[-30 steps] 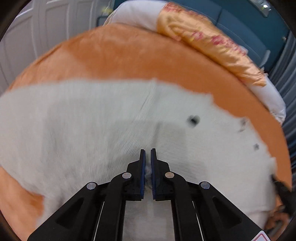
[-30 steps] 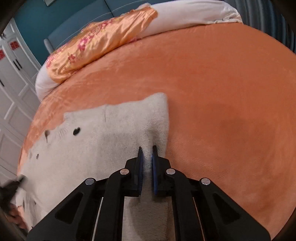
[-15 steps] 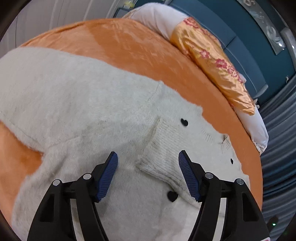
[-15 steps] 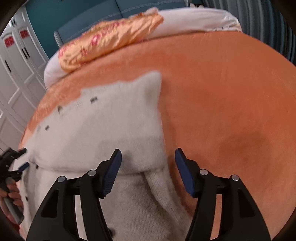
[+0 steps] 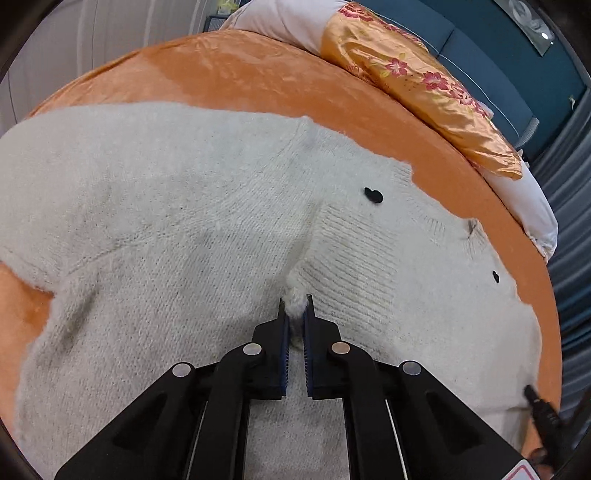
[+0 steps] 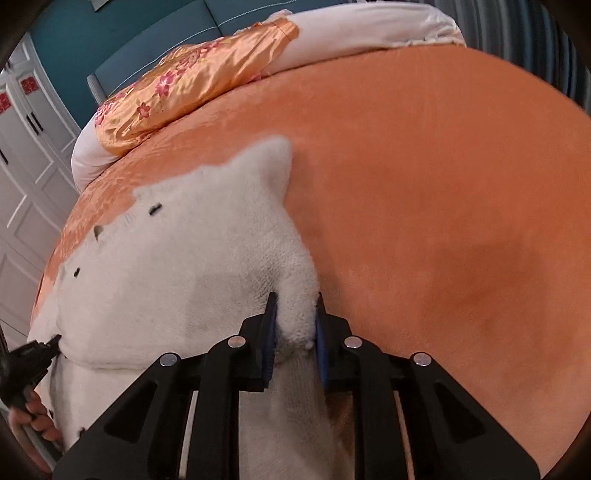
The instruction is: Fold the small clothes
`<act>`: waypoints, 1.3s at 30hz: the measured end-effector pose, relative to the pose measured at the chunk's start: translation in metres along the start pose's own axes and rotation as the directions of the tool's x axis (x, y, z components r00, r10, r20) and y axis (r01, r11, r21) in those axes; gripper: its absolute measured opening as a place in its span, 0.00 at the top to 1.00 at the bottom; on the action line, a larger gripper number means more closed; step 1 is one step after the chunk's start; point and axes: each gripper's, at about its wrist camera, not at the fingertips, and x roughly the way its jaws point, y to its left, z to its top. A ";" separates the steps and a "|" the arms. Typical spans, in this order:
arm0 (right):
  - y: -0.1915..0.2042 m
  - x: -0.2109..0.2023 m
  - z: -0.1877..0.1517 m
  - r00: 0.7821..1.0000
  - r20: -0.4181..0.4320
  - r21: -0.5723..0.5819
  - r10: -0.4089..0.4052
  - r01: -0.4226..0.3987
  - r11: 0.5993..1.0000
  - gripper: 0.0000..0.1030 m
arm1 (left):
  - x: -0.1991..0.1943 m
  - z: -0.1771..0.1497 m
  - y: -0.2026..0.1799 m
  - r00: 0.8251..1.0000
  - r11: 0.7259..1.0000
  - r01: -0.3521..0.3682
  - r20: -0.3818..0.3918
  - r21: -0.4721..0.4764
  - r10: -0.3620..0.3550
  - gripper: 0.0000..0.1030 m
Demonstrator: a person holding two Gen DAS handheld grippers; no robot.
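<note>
A fuzzy white knit cardigan [image 5: 184, 229] with small black buttons [image 5: 373, 194] lies spread on an orange bed cover [image 5: 240, 77]. My left gripper [image 5: 295, 301] is shut on a pinched fold of the cardigan beside its ribbed patch [image 5: 354, 258]. In the right wrist view the cardigan [image 6: 192, 258] lies at the left and my right gripper [image 6: 294, 299] is shut on a thick bunch of its right edge. The left gripper's tip [image 6: 33, 350] shows at the far left of that view.
A gold floral pillow [image 5: 424, 85] on a white quilt roll [image 5: 280, 18] lies at the far end of the bed. White wardrobe doors [image 6: 26, 155] stand at the left. Bare orange cover [image 6: 443, 203] stretches to the right of the cardigan.
Both grippers were shut on the cardigan, opened half a second ago, and are now shut again on new folds. A folded layer now lies over the cardigan's body.
</note>
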 end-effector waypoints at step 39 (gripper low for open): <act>0.039 0.006 -0.027 0.991 0.042 -0.229 -0.126 0.132 0.965 0.96 | -0.154 0.036 0.341 0.955 0.812 -0.088 0.183 -0.577 0.234 0.74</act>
